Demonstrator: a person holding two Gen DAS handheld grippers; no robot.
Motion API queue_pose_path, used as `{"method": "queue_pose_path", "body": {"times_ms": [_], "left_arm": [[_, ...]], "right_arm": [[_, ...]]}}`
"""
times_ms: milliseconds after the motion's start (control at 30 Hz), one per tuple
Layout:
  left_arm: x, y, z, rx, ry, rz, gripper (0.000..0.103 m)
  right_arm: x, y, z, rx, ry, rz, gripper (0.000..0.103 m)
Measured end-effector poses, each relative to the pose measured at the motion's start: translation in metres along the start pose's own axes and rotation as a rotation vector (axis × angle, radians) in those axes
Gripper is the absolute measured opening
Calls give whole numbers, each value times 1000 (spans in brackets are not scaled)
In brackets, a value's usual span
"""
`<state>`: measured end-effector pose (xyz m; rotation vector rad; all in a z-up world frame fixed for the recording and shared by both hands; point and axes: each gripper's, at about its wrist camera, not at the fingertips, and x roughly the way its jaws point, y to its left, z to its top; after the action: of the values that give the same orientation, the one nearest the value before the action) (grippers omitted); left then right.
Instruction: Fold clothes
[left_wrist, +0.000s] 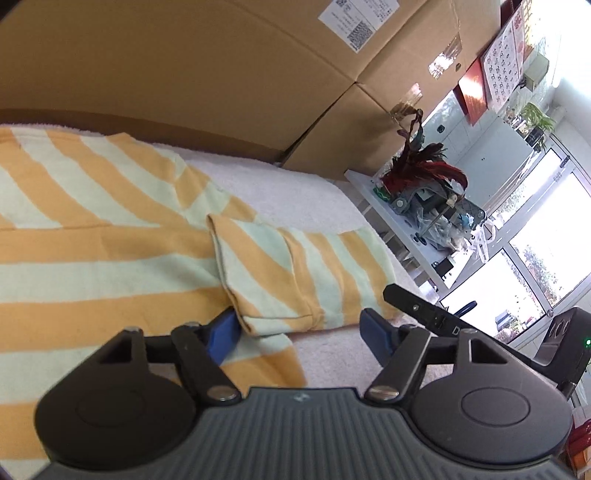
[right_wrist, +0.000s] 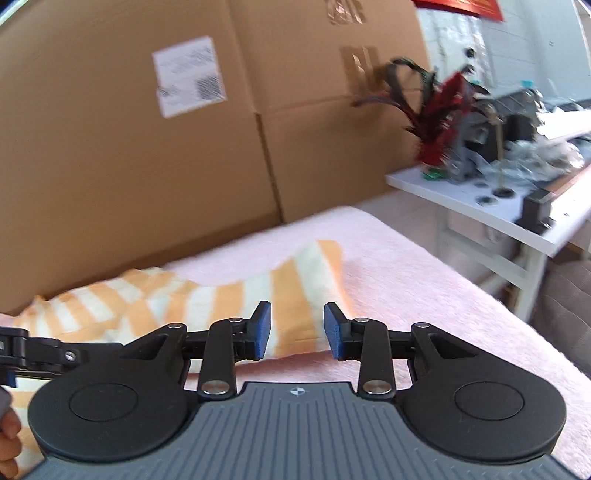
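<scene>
In the left wrist view, the striped shirt (left_wrist: 92, 229), orange and pale green, fills the left and centre of the frame, lying flat on a pale fuzzy blanket (left_wrist: 288, 184). One sleeve (left_wrist: 295, 269) is folded over and reaches toward lower centre, its cuff end lying between the blue fingers (left_wrist: 221, 338) of the left gripper (left_wrist: 299, 332). Those fingers stand wide apart; the left one sits against the sleeve's edge, the right one is clear of the fabric over the blanket. Behind the shirt, large cardboard boxes (left_wrist: 221, 74) run across the top of the frame, one with a white label (left_wrist: 356, 22). At the right edge of the frame, part of the right gripper's black body (left_wrist: 436, 314) pokes in, with a white side table (left_wrist: 402, 221) carrying red feathers (left_wrist: 424, 170) and clutter beyond, then bright windows (left_wrist: 535, 258).

In the right wrist view, which is somewhat blurred, the shirt (right_wrist: 207, 299) lies at left and centre of the frame on the blanket (right_wrist: 424, 277), here looking pink. The right gripper (right_wrist: 297, 332) hovers with its fingers (right_wrist: 263, 328) apart, nothing between them; the sleeve's end lies just beyond and below the gap. At the lower left corner, a bit of a hand (right_wrist: 9, 443) shows beside the left gripper's black frame (right_wrist: 37, 350). Cardboard boxes (right_wrist: 147, 129) fill the upper left, and the white table (right_wrist: 498, 206) stands at upper right.
</scene>
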<state>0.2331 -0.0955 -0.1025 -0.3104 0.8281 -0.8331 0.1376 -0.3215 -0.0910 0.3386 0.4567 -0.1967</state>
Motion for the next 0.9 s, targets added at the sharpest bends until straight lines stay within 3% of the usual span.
{"method": "queue_pose_path", "body": {"times_ms": [67, 300, 367, 533, 600, 633, 700, 767, 833, 867, 900], "left_arm": [[2, -4, 0, 16, -14, 15, 67], [7, -13, 5, 72, -68, 41, 8], [9, -14, 7, 90, -78, 55, 2], [13, -10, 5, 93, -60, 96, 2], [13, -9, 3, 108, -50, 107, 7], [13, -9, 2, 116, -52, 119, 13], [12, -9, 0, 121, -56, 108, 53], [14, -12, -1, 131, -64, 104, 62], [18, -18, -2, 158, -75, 119, 52], [21, -22, -3, 193, -82, 145, 23], [23, -24, -3, 213, -82, 158, 2]], "right_arm": [[1, -11, -1, 56, 12, 1, 34], [-1, -39, -4, 233, -23, 83, 35], [-1, -45, -5, 279, -35, 76, 37], [-2, -51, -7, 325, -53, 89, 39], [-4, -51, -8, 332, -63, 93, 41], [-4, -52, -9, 334, -64, 94, 41], [-3, -52, -9, 337, -64, 97, 41], [-3, -53, -9, 338, -62, 100, 42], [-2, -53, -10, 338, -59, 104, 42], [-2, -54, -10, 339, -59, 105, 42], [-2, -54, -10, 341, -60, 107, 42]]}}
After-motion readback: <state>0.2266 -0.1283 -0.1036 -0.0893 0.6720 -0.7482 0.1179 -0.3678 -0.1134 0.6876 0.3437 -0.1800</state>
